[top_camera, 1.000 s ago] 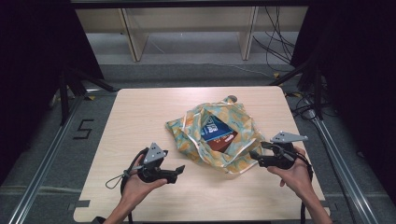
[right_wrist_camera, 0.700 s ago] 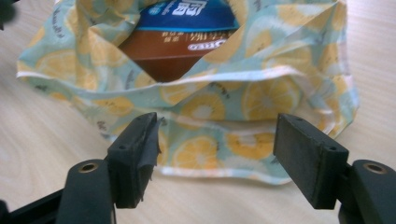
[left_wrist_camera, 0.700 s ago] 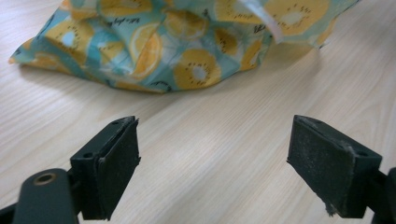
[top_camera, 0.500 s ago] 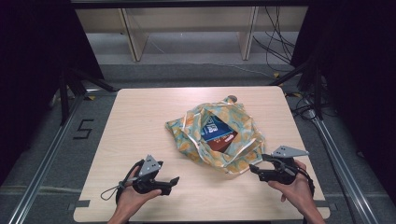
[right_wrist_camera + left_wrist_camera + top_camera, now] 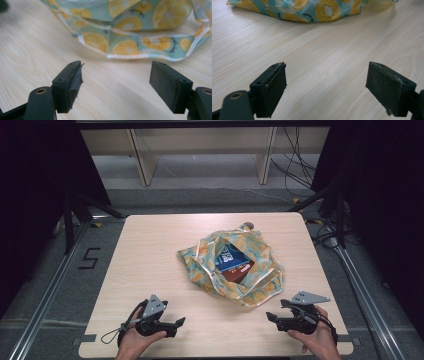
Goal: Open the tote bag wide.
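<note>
A cloth bag (image 5: pixel 235 270) printed with orange and kiwi slices lies open in the middle of the wooden table (image 5: pixel 150 250). A blue packet (image 5: pixel 231 257) and a brown item (image 5: pixel 239 272) lie in its mouth. My left gripper (image 5: pixel 179 322) rests low near the table's front edge, left of the bag, open (image 5: pixel 327 87) over bare wood, with the bag's hem (image 5: pixel 312 11) farther off. My right gripper (image 5: pixel 271 316) sits at the front right, open (image 5: pixel 116 82); its jaws have just been opening with nothing between them. The bag's edge (image 5: pixel 140 37) lies just beyond them.
A small round grey object (image 5: pixel 246 225) sits by the bag's far side. Metal rails (image 5: pixel 45 295) run along both sides of the table. Shelf legs (image 5: pixel 142 165) and cables (image 5: pixel 300 165) stand beyond it. A "5" mark (image 5: pixel 90 258) is on the floor at the left.
Both hands have drawn back from the bag toward the table's front edge and sunk lower. The bag has not moved.
</note>
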`<action>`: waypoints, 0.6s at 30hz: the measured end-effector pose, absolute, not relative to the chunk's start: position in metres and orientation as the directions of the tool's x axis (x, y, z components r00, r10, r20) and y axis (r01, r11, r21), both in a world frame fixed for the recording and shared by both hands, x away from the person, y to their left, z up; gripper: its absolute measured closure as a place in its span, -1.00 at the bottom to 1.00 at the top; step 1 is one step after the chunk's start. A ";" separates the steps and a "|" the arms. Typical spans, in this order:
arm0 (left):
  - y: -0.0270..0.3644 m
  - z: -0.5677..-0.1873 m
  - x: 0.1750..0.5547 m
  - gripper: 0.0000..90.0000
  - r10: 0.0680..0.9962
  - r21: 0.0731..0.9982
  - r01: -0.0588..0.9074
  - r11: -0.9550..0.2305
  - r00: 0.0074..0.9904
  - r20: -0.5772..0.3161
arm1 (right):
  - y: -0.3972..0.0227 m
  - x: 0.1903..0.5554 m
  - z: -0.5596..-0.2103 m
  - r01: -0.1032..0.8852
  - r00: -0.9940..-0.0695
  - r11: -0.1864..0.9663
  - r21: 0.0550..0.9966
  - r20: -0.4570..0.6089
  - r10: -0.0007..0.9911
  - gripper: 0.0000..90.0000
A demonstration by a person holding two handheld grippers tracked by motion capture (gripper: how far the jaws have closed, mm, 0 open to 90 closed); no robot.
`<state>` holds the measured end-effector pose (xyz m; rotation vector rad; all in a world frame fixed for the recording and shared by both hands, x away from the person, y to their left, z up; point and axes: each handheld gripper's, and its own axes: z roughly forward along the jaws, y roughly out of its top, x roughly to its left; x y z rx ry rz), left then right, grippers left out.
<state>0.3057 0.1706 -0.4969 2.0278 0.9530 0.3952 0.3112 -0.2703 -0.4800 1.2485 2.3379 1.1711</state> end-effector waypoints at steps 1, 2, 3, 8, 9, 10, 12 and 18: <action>0.172 -0.497 0.305 -0.65 0.744 0.799 0.480 -0.363 0.665 -0.061 | -0.273 0.311 -0.481 0.574 -0.622 0.336 0.747 0.131 0.772 -0.41; 0.173 -0.497 0.305 -0.65 0.744 0.792 0.484 -0.373 0.666 -0.057 | -0.273 0.310 -0.482 0.577 -0.622 0.335 0.744 0.135 0.772 -0.42; 0.174 -0.497 0.305 -0.65 0.739 0.787 0.480 -0.387 0.672 -0.047 | -0.272 0.307 -0.483 0.597 -0.606 0.319 0.736 0.153 0.781 -0.43; 0.173 -0.501 0.306 -0.65 0.756 0.782 0.498 -0.374 0.652 -0.054 | -0.274 0.302 -0.491 0.594 -0.623 0.347 0.726 0.142 0.769 -0.49; 0.173 -0.501 0.306 -0.65 0.762 0.784 0.498 -0.372 0.646 -0.049 | -0.273 0.301 -0.491 0.602 -0.622 0.352 0.717 0.144 0.770 -0.49; 0.173 -0.501 0.307 -0.65 0.760 0.781 0.496 -0.379 0.648 -0.043 | -0.271 0.298 -0.492 0.620 -0.604 0.330 0.711 0.165 0.779 -0.49; 0.173 -0.500 0.308 -0.65 0.749 0.774 0.497 -0.393 0.661 -0.043 | -0.273 0.300 -0.492 0.599 -0.623 0.371 0.709 0.122 0.773 -0.49; 0.172 -0.503 0.310 -0.65 0.753 0.777 0.491 -0.394 0.657 -0.033 | -0.272 0.301 -0.494 0.592 -0.633 0.397 0.701 0.100 0.768 -0.49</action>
